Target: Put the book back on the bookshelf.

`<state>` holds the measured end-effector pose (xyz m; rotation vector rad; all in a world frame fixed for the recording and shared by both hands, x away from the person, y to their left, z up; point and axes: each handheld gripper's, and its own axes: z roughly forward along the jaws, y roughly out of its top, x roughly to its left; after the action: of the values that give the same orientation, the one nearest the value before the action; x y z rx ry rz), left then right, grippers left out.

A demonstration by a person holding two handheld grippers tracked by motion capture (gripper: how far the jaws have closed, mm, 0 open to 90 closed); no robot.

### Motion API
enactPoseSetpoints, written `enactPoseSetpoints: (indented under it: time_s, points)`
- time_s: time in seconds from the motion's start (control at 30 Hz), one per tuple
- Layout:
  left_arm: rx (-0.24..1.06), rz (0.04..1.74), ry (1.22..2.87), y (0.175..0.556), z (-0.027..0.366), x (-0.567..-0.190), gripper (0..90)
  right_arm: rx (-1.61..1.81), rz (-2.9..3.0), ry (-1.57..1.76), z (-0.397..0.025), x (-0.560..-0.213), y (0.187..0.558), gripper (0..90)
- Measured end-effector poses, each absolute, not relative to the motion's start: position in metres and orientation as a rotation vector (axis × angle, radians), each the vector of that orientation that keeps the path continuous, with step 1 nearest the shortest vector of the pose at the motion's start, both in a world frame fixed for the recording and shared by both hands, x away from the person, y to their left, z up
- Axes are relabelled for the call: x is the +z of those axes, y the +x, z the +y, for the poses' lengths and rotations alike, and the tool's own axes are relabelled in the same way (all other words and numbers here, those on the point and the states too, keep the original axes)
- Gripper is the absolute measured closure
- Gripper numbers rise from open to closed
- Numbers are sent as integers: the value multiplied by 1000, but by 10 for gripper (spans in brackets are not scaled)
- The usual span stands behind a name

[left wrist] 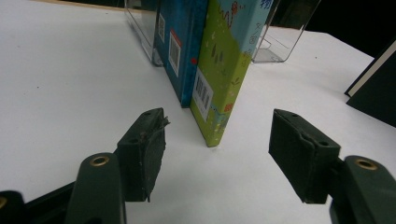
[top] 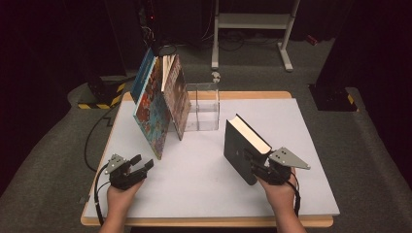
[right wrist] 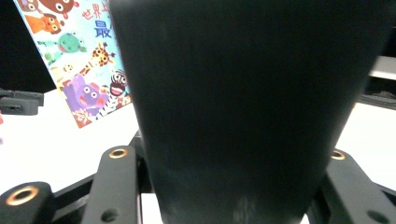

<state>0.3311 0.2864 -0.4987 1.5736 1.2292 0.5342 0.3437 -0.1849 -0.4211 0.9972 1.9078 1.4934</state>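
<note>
White tabletop (top: 204, 184) lies bare between the left gripper's (top: 141, 166) parted jaws and the right gripper (top: 262, 167) clamping the black book (top: 240, 150).

Looks like a lab/test studio: dark room w/ hazard-taped stand bases (top: 99, 99), floor cables (top: 94, 133), white work table (top: 204, 184).
</note>
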Motion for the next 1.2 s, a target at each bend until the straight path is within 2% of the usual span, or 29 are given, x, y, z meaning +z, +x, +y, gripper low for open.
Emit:
enactPoseSetpoints:
  time_s: [0.13, 0.4, 0.63, 1.2]
  points:
    - [535, 1223, 1571, 330, 287, -498, 361, 1507, 1905, 994, -184, -412, 346, 461]
    - [528, 1224, 1575, 331, 287, -499, 361, 1447, 1947, 993, -180, -402, 350, 536]
    - [521, 1227, 1563, 331, 288, -498, 362, 1386, 1974, 978, -156, -387, 356, 542]
    - [469, 1204, 1486, 328, 295, -493, 363, 1391, 1848, 1075, -74, -369, 430, 540]
